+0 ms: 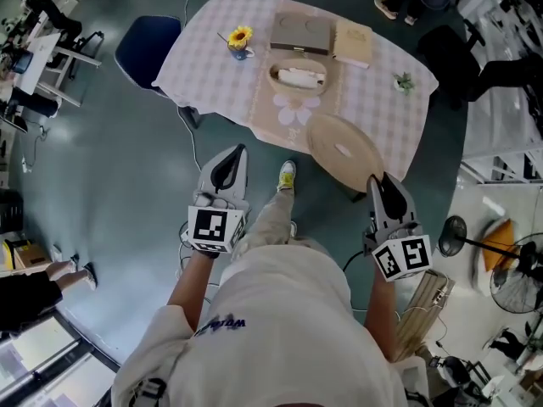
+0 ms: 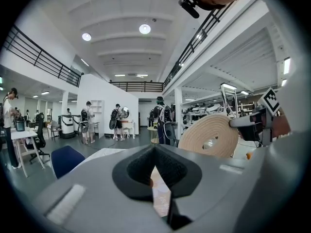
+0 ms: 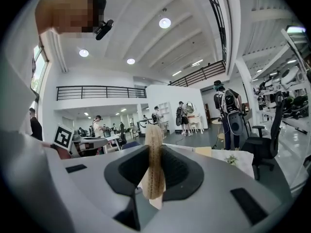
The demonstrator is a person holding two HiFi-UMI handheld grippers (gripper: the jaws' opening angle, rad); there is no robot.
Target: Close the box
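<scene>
While you stand back from the table [image 1: 212,70], your right gripper [image 1: 378,183] is clamped on the rim of the woven oval lid [image 1: 344,147]. Its own view shows the lid edge-on, pinched between the two pads. Your left gripper [image 1: 238,154] carries nothing, and its jaws are drawn together at the tips. The box [image 1: 297,76] sits open on the checked cloth at your twelve o'clock, well apart from the lid, with something white lying inside it.

The step in hand looks like carrying the lid over to the box. You hold the lid by a single pinch at its near edge, so it will probably want to sag or swing at the far end. Move it smoothly and bring it close to flat before you reach the rim. The box's long axis runs from nine to three o'clock, while the lid lies slanted from about ten to four, so turn your wrist to match the two ovals before you lower it.

Set the far edge onto the box's twelve o'clock rim first, then let the near edge down. Whether the white thing stands above the rim cannot be told from here, so check that as you approach. Your free left gripper can steady the box at its nine o'clock side. Mind the sunflower cup [image 1: 240,39] just beyond, at the box's ten o'clock.
</scene>
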